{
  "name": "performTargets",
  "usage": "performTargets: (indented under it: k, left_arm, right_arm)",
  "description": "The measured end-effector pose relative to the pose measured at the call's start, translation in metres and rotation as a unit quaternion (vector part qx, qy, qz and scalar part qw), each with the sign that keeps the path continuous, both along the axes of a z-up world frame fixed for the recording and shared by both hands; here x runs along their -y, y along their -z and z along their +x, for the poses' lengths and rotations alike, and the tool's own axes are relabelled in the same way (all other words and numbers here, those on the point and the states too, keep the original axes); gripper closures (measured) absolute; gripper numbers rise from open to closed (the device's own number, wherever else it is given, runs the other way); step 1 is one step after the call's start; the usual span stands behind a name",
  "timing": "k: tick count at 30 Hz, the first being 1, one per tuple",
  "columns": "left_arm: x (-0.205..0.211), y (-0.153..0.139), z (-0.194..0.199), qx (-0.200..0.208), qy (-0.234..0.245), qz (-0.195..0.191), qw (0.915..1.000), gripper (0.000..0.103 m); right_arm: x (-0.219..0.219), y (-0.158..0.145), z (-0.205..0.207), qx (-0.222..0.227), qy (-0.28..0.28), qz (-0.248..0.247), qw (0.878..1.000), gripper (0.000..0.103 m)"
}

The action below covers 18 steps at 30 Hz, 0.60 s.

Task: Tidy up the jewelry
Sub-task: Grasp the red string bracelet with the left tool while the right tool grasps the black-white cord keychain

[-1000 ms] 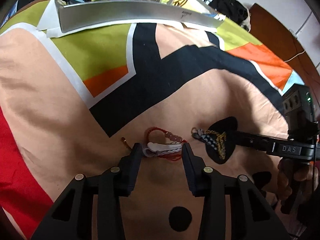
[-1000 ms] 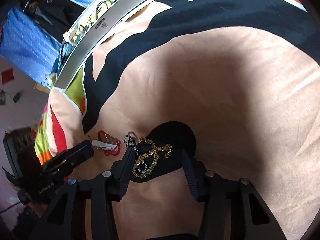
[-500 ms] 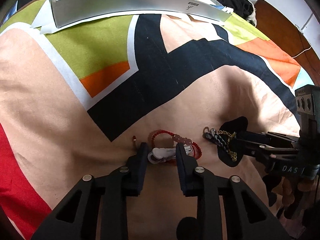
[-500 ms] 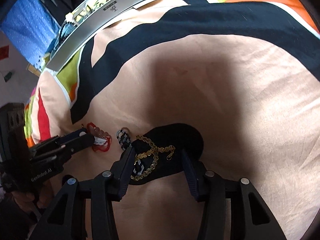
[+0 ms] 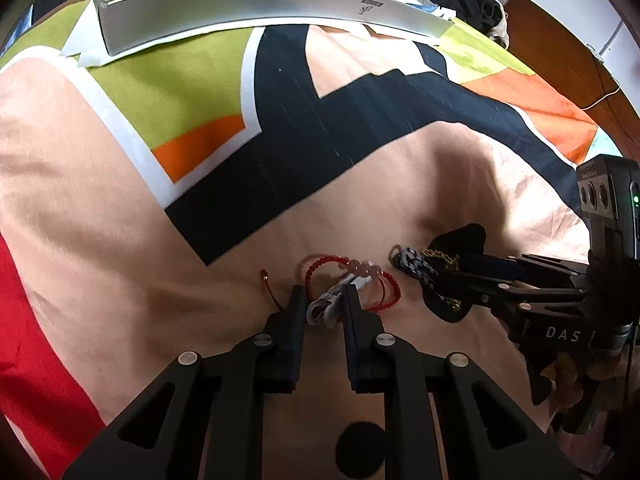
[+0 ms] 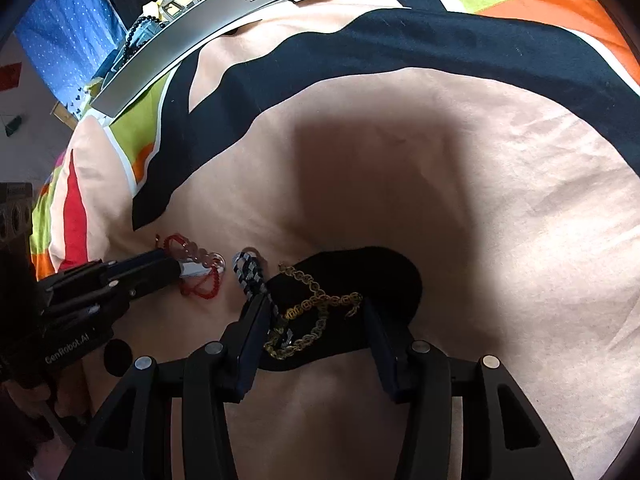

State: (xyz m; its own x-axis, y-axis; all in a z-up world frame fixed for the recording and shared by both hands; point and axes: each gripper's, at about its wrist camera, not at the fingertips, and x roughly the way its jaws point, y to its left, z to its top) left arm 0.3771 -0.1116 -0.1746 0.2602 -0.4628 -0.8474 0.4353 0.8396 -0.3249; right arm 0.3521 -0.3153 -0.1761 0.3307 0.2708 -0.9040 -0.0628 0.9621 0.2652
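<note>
A red cord bracelet with pink beads (image 5: 352, 276) lies on the patterned bedsheet, with a small white tag (image 5: 326, 308) on it. My left gripper (image 5: 323, 300) is shut on the white tag; it also shows in the right wrist view (image 6: 182, 270). A gold chain (image 6: 312, 320) and a black-and-white braided bracelet (image 6: 250, 276) lie by a black patch of the sheet. My right gripper (image 6: 314, 316) is open, its jaws on either side of the gold chain.
A silver jewelry box (image 5: 256, 4) with several pieces inside stands at the far edge of the bed; it also shows in the right wrist view (image 6: 240, 12). A wooden headboard (image 5: 580, 64) is at far right.
My left gripper's jaws have closed in from wide open onto the white tag of the red bracelet. My right gripper has stayed open around the gold chain.
</note>
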Motion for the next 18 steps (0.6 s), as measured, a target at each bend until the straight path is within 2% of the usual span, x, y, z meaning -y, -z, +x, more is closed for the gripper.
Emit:
performTargets:
  k: [12, 18]
  left_arm:
    - [-0.006, -0.008, -0.021, -0.034, -0.003, -0.003, 0.9994, 0.093]
    - [-0.005, -0.011, -0.026, -0.044, 0.001, -0.013, 0.9989, 0.094]
  right_arm:
    - [0.007, -0.001, -0.002, -0.021, 0.0, 0.06, 0.998, 0.058]
    - [0.003, -0.003, -0.007, -0.02, -0.018, 0.042, 0.999, 0.058]
